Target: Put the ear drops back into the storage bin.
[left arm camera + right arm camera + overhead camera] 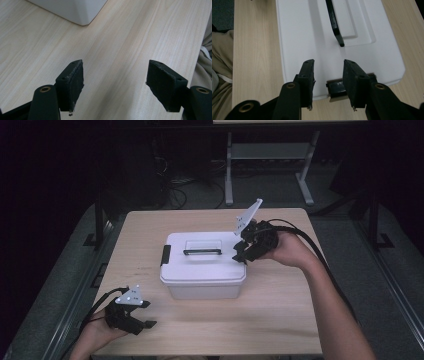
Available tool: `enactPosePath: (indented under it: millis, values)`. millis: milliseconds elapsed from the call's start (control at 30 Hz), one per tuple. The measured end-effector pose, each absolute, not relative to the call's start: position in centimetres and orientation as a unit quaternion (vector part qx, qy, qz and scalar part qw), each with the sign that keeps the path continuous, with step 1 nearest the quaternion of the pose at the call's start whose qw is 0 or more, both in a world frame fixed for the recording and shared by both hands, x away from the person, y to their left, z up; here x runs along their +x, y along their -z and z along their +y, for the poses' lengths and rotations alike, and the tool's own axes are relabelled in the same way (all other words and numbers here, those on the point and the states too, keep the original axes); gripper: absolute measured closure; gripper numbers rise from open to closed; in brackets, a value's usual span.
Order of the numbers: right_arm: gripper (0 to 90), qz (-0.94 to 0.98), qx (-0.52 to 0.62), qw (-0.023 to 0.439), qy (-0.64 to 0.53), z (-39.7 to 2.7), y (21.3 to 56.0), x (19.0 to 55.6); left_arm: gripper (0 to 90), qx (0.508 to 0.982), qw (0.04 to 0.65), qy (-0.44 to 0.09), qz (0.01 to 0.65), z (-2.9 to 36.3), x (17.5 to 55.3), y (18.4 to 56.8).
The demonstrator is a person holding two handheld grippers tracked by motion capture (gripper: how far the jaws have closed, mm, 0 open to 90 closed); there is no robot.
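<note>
**Sam:** Box [205,265] first! It is a white plastic storage box with its lid [317,35] on, and it sits in the middle of the bench [280,320]. See the black latch [337,88] on the near end?

**Mia:** Yes. The right hand-held gripper [328,82] hangs just above that end. Its jaws are partly open, one on each side of the latch. They hold nothing.

**Sam:** So the job looks like popping that latch. I think it should come down a bit, hook the bottom edge of the latch and pull it out and up. Go slow, or the jaws may slip off.

**Mia:** What about the left hand-held gripper [137,317]?

**Sam:** It rests low near the front corner of the bench, well apart from the box. Its jaws are wide open and hold nothing.

**Mia:** Could it help?

**Sam:** Maybe. The box may slide when the latch gets pulled, so it could press on the lid.

**Mia:** Is anything in the way?

**Sam:** Not really. The black handle [202,252] lies flat on the lid. Another latch [165,255] is on the far end, and it looks closed too. Beyond the bench I see another table's legs [229,170].
</note>
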State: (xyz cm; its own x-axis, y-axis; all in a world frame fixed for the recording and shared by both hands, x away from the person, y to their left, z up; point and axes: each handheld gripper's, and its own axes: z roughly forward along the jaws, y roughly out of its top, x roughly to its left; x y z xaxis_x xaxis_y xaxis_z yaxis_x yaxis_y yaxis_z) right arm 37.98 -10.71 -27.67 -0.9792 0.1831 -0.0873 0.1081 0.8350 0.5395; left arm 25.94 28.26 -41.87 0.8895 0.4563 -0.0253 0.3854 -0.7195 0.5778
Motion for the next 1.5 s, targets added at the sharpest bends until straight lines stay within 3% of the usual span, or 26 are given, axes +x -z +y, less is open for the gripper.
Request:
enactPosePath:
  millis: [867,1500]
  values:
    - [59.2,0.949,0.113,0.061,-0.287,-13.9,29.9,37.4,29.5,0.927,0.294,-0.059,0.227,28.3,26.1,42.0]
    - [51.7,0.944,0.144,0.061,-0.292,-16.4,31.5,36.6,29.4,0.926,0.294,-0.060,0.229,28.4,26.1,42.0]
